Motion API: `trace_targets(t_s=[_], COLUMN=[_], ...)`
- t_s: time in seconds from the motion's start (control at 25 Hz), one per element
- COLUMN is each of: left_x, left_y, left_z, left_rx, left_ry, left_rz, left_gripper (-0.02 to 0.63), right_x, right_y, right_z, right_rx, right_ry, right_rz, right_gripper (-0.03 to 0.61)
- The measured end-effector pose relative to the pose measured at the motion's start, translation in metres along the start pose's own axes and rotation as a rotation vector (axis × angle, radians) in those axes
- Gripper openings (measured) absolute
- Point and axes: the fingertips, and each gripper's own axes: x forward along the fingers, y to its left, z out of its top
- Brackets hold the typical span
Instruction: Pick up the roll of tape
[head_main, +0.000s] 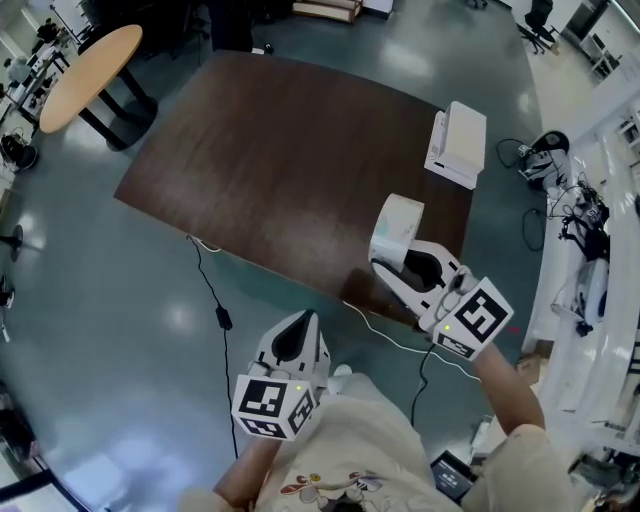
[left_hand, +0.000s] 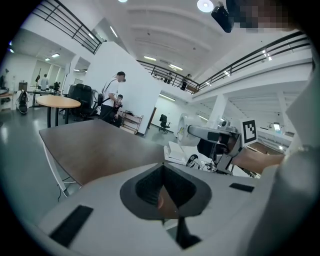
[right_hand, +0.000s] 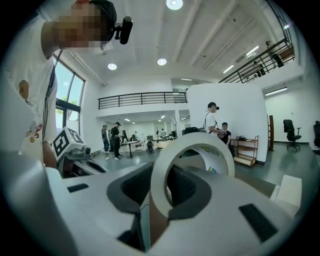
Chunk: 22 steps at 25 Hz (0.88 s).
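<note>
The left gripper (head_main: 299, 325) and right gripper (head_main: 398, 268) were white shells with dark grey jaw recesses and black-and-white marker cubes (head_main: 272, 405); the person wore a cream printed shirt (head_main: 350, 445).

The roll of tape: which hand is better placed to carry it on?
Right. The right gripper is shut on the roll of tape, above the table; the left gripper is shut, empty, over the floor.

- roll of tape (head_main: 396, 228) in right tool (head_main: 398, 262), over tabletop (head_main: 280, 170) near-right corner
- box (head_main: 457, 143) on tabletop right edge, behind the roll
- left tool (head_main: 297, 325) off tabletop, over floor (head_main: 120, 320)
</note>
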Motion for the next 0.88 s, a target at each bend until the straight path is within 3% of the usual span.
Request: trace_targets(t_s=[0.32,0.68,0.88], left_x=[-0.032,-0.064,-0.077], left_y=[-0.055,-0.108,-0.112], left_z=[-0.027,-0.042,-0.046], left_rx=[0.068,0.121,0.137], left_ry=[-0.011,-0.024,-0.002], left_rz=[-0.001,-0.059,-0.086], left_gripper=[0.008,0.006,0.006], right_x=[-0.070,-0.141,-0.155], right_y=[0.045,0.092,0.107], right_z=[-0.013,-0.019,-0.020], right_rx=[-0.003,0.012,0.035], right_ry=[-0.020,-0.050,-0.064], right_rz=[-0.048,-0.135,-0.203], right_gripper=[0.092,0.092,0.094])
